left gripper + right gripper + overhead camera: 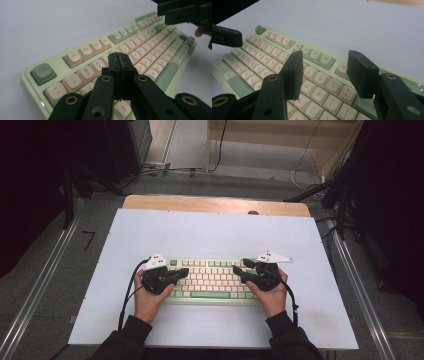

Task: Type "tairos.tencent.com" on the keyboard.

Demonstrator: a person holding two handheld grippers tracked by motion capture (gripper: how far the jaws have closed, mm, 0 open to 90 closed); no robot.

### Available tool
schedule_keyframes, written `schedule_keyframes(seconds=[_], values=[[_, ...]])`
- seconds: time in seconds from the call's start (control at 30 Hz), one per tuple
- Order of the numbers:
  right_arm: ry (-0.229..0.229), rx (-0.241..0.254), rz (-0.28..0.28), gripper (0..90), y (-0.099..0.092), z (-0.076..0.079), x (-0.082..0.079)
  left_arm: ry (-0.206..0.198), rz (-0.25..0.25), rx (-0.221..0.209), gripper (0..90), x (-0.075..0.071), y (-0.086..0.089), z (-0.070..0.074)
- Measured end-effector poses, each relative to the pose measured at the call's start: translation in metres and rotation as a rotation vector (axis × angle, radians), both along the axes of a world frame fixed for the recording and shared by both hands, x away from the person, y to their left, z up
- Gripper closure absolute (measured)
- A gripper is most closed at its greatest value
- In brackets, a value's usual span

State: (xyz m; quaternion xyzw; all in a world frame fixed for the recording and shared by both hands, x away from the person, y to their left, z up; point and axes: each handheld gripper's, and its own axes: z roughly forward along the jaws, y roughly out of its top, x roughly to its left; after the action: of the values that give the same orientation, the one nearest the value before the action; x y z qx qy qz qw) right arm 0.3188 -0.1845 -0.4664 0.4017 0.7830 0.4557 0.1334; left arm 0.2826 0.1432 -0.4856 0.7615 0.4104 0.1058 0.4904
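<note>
Both grippers hover over the keyboard [210, 281] in the high view. Left gripper [120, 58]: jaws closed on nothing, tip just above the upper letter rows. Right gripper [327, 75]: jaws apart, the O and P keys beneath the gap; a skewed descent could press neighbouring keys.

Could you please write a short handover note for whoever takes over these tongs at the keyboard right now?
Left tongs: shut, nothing between the jaws, tip over the upper-left letter keys.
Right tongs: open, jaws apart above the right-hand keys near O and P, holding nothing.
Keyboard: flat on the white table, in front of the person, between both hands.
Done: both tongs are in place over the keys.
Left: probably pressing keys; whether any is pressed now cannot be told.
</note>
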Motion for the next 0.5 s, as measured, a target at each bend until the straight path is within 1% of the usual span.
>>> schedule_keyframes(seconds=[0.07, 0.17, 0.27, 0.5], values=[[0.000, 0.000, 0.000, 45.6, -0.0001, 0.0000, 0.0001, 0.010, -0.014, 0.027, 90.0, -0.0002, -0.0025, -0.0018], [0.002, 0.000, 0.000, 45.7, -0.0003, -0.0001, 0.0002, 0.019, -0.022, 0.048, 90.0, -0.0004, -0.0050, -0.0032], [0.001, -0.002, 0.002, 45.9, 0.0000, -0.0003, 0.0003, 0.029, -0.028, 0.062, 90.0, 0.0001, -0.0063, -0.0046], [0.005, -0.002, 0.005, 46.3, 0.0001, -0.0007, 0.0004, 0.052, -0.028, 0.069, 90.0, 0.0016, -0.0070, -0.0070]])
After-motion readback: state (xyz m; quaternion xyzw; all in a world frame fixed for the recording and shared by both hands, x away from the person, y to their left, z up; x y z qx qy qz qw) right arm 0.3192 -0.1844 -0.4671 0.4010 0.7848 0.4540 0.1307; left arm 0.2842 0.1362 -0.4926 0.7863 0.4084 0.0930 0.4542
